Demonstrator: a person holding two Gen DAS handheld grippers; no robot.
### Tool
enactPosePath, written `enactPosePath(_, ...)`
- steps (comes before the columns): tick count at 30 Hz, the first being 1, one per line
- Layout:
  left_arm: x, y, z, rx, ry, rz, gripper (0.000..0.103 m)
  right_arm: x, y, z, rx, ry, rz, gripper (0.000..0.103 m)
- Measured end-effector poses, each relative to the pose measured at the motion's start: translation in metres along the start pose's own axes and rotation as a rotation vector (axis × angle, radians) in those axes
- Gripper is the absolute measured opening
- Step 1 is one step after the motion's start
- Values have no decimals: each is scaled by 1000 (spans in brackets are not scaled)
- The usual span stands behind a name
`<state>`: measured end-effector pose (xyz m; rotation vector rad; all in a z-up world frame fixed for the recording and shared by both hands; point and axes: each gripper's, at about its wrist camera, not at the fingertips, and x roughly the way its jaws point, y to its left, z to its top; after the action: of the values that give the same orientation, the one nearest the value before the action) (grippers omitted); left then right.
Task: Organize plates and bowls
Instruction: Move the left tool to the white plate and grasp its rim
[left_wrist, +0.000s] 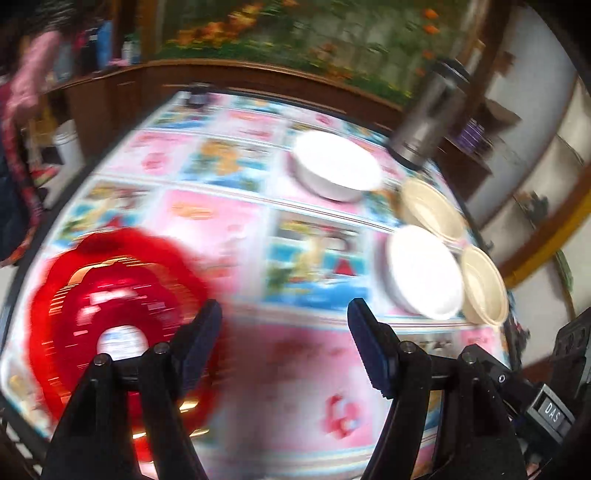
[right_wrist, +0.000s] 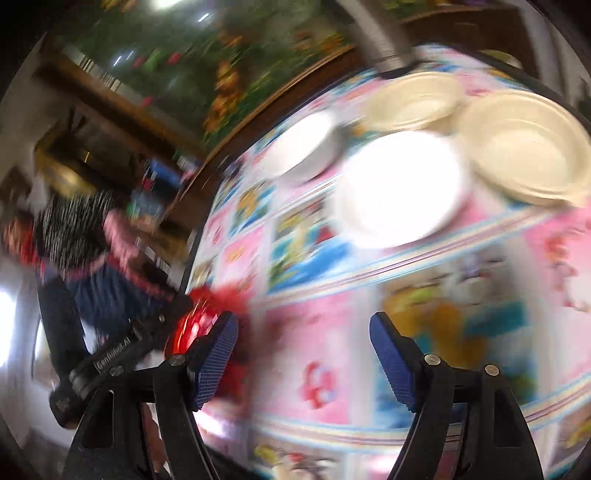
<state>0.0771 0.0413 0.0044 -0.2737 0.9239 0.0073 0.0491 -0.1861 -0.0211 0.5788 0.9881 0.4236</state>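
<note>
- Both claws stand wide with nothing between their blue pads: my left claw (left_wrist: 284, 347) hangs over bare cloth just right of a red scalloped plastic plate (left_wrist: 110, 317), and my right claw (right_wrist: 303, 360) points across the table with the same red plate showing behind its left pad.
- Neither claw holds or touches any dish.
- Everything sits on a table (left_wrist: 303, 369) covered by a pink and blue cartoon-print cloth. Both views are heavily blurred, so fine detail is lost.
- The red plate lies flat on the near left side of the table, well apart from the other dishes. I judge it has been set there on purpose, as the start of a sorted group.
- Four pale dishes cluster at the far right: two white round bowls, one (left_wrist: 336, 164) farther back and one (left_wrist: 424, 271) nearer, and two cream round bowls (left_wrist: 432, 206) (left_wrist: 484, 286) just beside them near the table edge.
- A tall silver metal flask (left_wrist: 424, 114) stands behind the cluster.
- Count: one red plate, two white bowls, two cream bowls, one flask.
- A person in a pink sleeve (left_wrist: 26, 74) stands beyond the table's left side.
- My judgement: the pale cluster is the unsorted part and looks like my next reach.
</note>
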Motion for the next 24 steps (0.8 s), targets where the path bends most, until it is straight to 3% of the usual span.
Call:
enactPosePath(6, 48, -51, 14, 38, 91, -51, 70, -14, -55, 25, 146, -57, -22, 76)
enactPosePath(17, 104, -94, 31, 50, 161, -57, 69, 12, -87, 65, 241, -56, -5, 56)
enactPosePath(20, 113, -96, 29, 57, 168, -36, 54, 20, -94, 69, 258, -42, -22, 49)
enactPosePath(22, 118, -95, 28, 73, 181, -23, 29, 24, -98, 70, 267, -40, -35, 41)
enactPosePath(24, 123, -96, 25, 94, 196, -10, 21, 28, -98, 71, 264, -35, -54, 32)
